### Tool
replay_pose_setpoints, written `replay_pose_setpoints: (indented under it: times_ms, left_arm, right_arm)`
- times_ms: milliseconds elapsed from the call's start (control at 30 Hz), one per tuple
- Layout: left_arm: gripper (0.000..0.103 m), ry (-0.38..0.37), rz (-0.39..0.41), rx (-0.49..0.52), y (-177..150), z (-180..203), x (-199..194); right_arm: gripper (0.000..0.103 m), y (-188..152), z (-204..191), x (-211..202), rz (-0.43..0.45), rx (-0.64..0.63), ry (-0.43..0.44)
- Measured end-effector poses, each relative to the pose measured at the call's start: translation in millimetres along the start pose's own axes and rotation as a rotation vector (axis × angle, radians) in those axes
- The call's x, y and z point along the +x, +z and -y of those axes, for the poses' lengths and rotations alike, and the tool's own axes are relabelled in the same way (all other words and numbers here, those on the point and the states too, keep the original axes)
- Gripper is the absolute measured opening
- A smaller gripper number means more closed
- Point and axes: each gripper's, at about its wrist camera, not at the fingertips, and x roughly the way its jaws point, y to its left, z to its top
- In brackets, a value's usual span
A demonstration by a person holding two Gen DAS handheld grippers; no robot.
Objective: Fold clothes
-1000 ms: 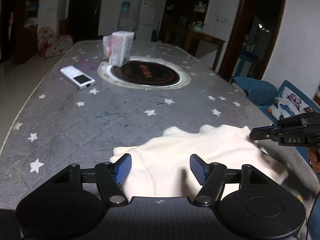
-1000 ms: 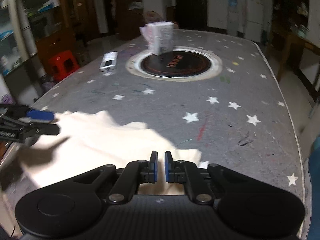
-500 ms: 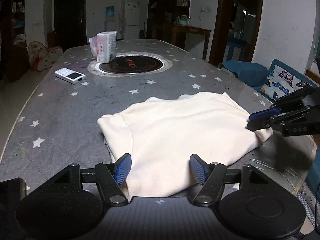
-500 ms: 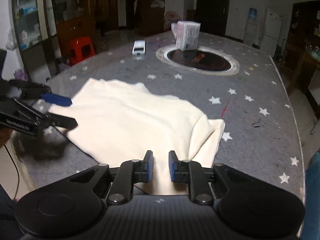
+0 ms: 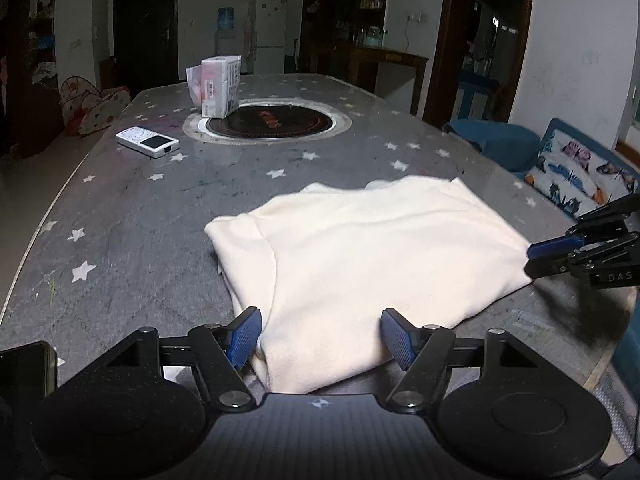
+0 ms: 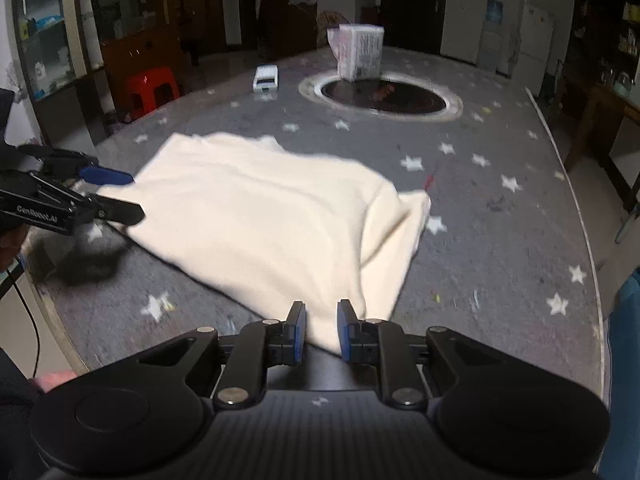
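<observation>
Garment (image 5: pixel 372 256) lies between both hand-held grippers' parted, unclamped jaws.

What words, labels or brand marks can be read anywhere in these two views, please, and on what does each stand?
"DAS": on the side of the right gripper, in the left wrist view; the text may run on past the frame edge.
"GenRobot.AI": on the side of the left gripper, in the right wrist view.
Print on the white box beside the round hotplate: too small and blurred to read.
White device: no legible text.
</observation>
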Motion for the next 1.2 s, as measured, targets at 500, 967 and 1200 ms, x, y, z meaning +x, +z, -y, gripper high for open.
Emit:
replay_pose_setpoints:
  times_ms: [500,967,1200]
  left_arm:
    - [0.071,0.010,-0.029,-0.067,-8.0,-13.1,-7.6]
    - [0.071,0.030,-0.017,-0.119,-8.6,-28.8,-17.5]
    - [0.070,0.070,0.013,-0.156,3.4,-43.1,-23.3]
  right_arm:
    - [0.025,31.4,-55.1,20.4,0.027,-0.196,0.104]
    - [0.027,46.0,-78.0,32.1,0.012,-0.254,0.151]
    - [0.037,57.8,-97.9,29.1,0.019,-0.338,0.194]
